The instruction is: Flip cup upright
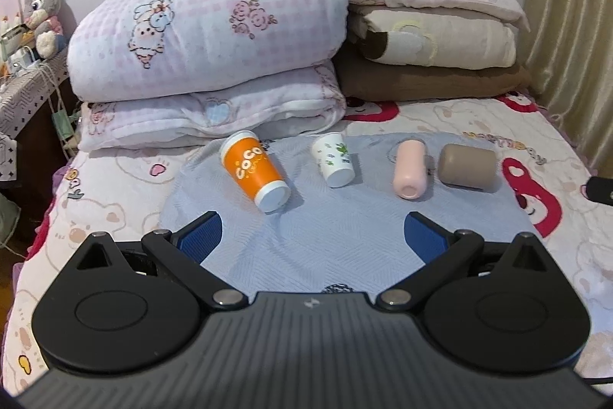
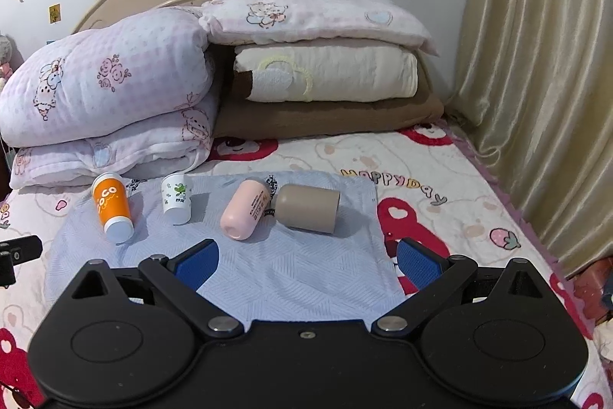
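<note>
While the left claw [image 1: 313,236] is hanging wide open and empty, its view is taking in a plush rabbit [image 1: 40,12] that the right view barely catches. The right claw [image 2: 307,265] is gaping empty too. Ahead of both, four cups are lying on a blue cloth [image 1: 337,248]: orange cup [image 1: 253,171], white cup [image 1: 332,160], pink cup [image 1: 409,169] pointing bases toward the claws, brown cup [image 2: 307,207] lying crosswise.

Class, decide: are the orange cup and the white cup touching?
Apart. The left wrist view shows blue cloth between the orange cup and the white cup.
</note>
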Tool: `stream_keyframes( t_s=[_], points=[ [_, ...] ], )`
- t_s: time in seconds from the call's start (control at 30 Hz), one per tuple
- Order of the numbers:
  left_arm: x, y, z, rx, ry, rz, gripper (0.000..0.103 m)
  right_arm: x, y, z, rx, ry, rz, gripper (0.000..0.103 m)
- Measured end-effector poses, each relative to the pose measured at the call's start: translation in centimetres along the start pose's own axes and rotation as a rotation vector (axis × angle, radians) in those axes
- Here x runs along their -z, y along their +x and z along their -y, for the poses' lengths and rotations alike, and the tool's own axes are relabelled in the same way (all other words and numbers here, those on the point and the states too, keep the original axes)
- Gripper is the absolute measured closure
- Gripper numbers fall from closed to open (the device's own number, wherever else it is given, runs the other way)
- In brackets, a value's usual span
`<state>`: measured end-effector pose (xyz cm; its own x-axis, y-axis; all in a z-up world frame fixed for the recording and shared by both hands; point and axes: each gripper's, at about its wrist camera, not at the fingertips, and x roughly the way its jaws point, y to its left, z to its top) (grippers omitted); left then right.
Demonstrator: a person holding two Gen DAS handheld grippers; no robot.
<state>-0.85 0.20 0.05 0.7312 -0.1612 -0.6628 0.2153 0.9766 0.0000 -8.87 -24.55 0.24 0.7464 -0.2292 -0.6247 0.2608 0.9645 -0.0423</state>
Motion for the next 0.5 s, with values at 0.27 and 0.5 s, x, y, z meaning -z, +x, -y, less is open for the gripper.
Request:
stream_keyframes(
  t_s=[0.27,0.5],
  points=[
    [0.3,0.08,0.2,0.013,-0.007,-0.012,0.0,0.01,-0.14,0.02,-0.007,-0.002,0.001,0.002],
    [0.42,0.62,-0.23,0.003,-0.007,-0.025,0.0,0.15,0.1,0.08,-0.005,0.001,-0.007,0.002]
  ],
)
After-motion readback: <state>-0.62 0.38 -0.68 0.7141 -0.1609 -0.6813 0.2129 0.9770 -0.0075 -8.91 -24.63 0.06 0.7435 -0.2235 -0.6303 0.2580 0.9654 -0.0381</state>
